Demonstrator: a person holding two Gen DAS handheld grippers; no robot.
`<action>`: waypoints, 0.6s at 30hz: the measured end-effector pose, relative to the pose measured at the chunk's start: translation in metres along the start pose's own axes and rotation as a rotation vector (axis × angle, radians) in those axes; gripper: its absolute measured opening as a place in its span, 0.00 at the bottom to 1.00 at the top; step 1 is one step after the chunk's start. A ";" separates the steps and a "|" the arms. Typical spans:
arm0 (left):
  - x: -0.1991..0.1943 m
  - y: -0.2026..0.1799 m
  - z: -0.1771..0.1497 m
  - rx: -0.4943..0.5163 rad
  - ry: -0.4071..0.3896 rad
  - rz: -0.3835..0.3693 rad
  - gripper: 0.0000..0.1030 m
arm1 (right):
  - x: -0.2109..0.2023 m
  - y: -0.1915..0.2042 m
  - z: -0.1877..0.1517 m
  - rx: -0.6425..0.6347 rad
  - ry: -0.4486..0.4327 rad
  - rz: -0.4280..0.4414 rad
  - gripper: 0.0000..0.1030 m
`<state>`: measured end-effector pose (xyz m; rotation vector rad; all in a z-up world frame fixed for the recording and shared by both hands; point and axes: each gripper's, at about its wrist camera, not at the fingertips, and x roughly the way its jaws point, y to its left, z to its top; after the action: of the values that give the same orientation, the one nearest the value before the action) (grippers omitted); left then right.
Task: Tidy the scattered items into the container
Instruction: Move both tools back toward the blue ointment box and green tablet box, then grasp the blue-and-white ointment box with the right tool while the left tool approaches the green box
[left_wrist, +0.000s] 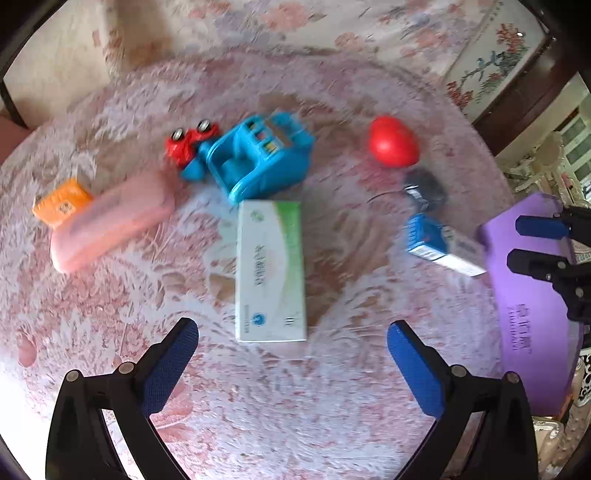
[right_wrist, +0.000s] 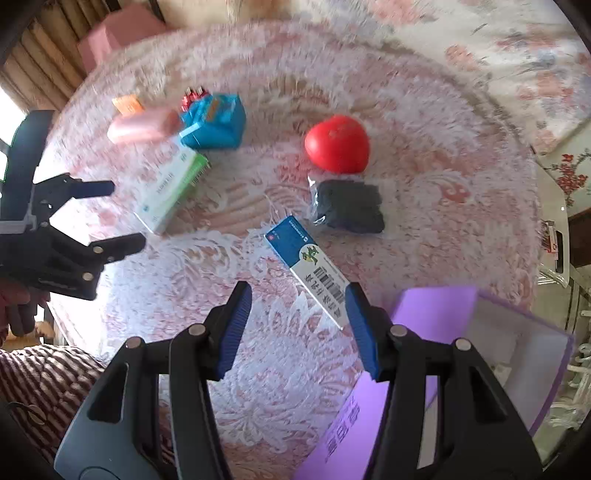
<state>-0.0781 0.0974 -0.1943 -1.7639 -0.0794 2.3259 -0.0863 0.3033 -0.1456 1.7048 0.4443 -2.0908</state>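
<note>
My left gripper (left_wrist: 293, 363) is open and empty, just short of a white and green box (left_wrist: 270, 269) lying flat. Beyond it lie a blue toy (left_wrist: 258, 155), a red toy car (left_wrist: 186, 142), a pink case (left_wrist: 110, 221) and an orange packet (left_wrist: 61, 203). My right gripper (right_wrist: 297, 325) is open and empty, its right finger beside a blue and white box (right_wrist: 306, 264). A red heart-shaped ball (right_wrist: 338, 144) and a dark bagged bundle (right_wrist: 349, 206) lie farther off. The purple container (right_wrist: 480, 350) stands open at the right, under my right finger.
Everything rests on a round table with a pink and white lace cloth (left_wrist: 295, 406). The right gripper shows at the right edge of the left wrist view (left_wrist: 543, 243), over the purple container (left_wrist: 528, 295). The left gripper shows at the left of the right wrist view (right_wrist: 110, 214).
</note>
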 end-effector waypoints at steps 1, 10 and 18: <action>0.005 0.004 0.000 -0.011 0.008 0.004 1.00 | 0.007 -0.001 0.003 -0.009 0.025 -0.003 0.55; 0.033 0.005 0.013 -0.008 0.036 0.045 1.00 | 0.054 -0.001 0.014 -0.105 0.175 -0.043 0.55; 0.059 -0.010 0.020 0.034 0.056 0.121 1.00 | 0.077 -0.002 0.012 -0.145 0.239 -0.060 0.55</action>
<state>-0.1108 0.1217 -0.2426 -1.8638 0.0780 2.3431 -0.1110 0.2911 -0.2184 1.8820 0.7092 -1.8507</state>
